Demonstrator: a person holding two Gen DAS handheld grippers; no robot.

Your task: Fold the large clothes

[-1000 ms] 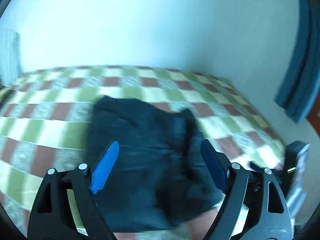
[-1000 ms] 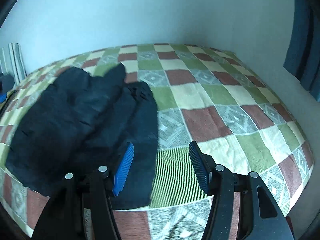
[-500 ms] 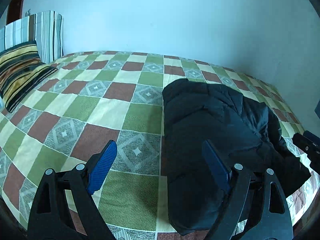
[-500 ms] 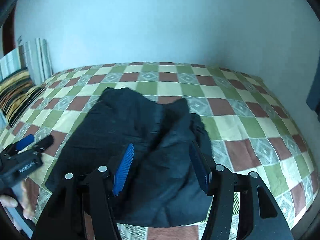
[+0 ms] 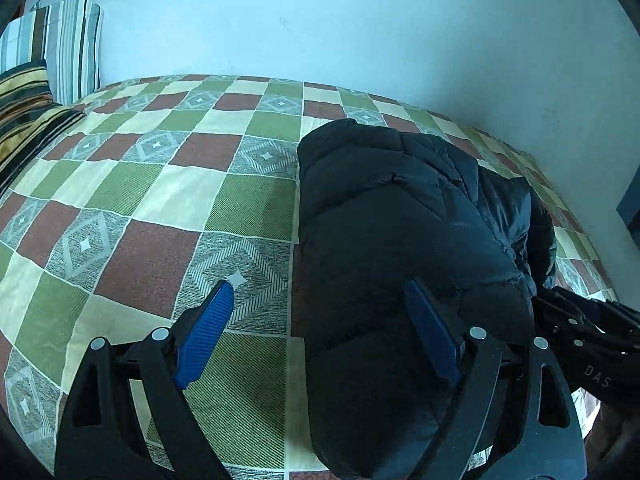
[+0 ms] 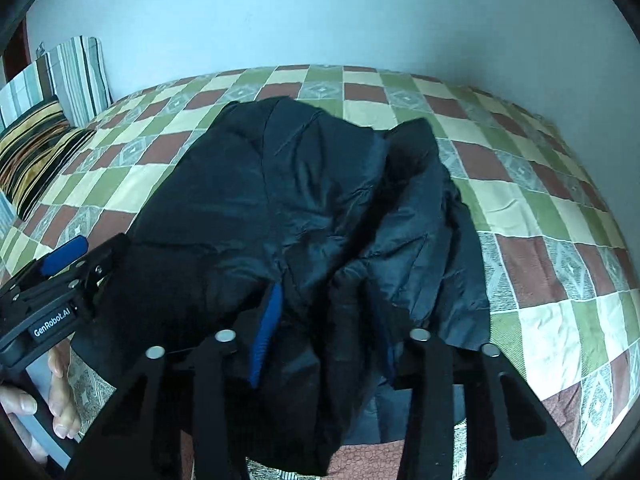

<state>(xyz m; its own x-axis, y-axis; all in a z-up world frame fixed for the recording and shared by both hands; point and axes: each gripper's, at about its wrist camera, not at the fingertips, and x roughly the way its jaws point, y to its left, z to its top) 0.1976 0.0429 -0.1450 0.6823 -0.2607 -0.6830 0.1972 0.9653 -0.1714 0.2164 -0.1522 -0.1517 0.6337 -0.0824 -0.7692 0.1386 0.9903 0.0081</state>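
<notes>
A black puffer jacket (image 5: 400, 248) lies bunched in a folded heap on a checkered bedspread (image 5: 160, 200). It also shows in the right wrist view (image 6: 304, 216). My left gripper (image 5: 320, 328) is open over the jacket's left edge; its right finger is over the jacket, its left finger over the bedspread. My right gripper (image 6: 324, 328) is open, low over the jacket's near edge, with fabric between and partly covering its fingers. The left gripper also shows in the right wrist view (image 6: 60, 276), and the right gripper shows in the left wrist view (image 5: 588, 336).
Striped pillows (image 5: 36, 80) lie at the left head of the bed, also in the right wrist view (image 6: 44, 120). A pale blue wall (image 5: 320, 20) stands behind the bed. The bedspread (image 6: 540, 220) extends right of the jacket.
Both grippers have swung toward the jacket and come closer and lower. The right gripper's fingers are now down in the jacket's near edge. Both stay open.
</notes>
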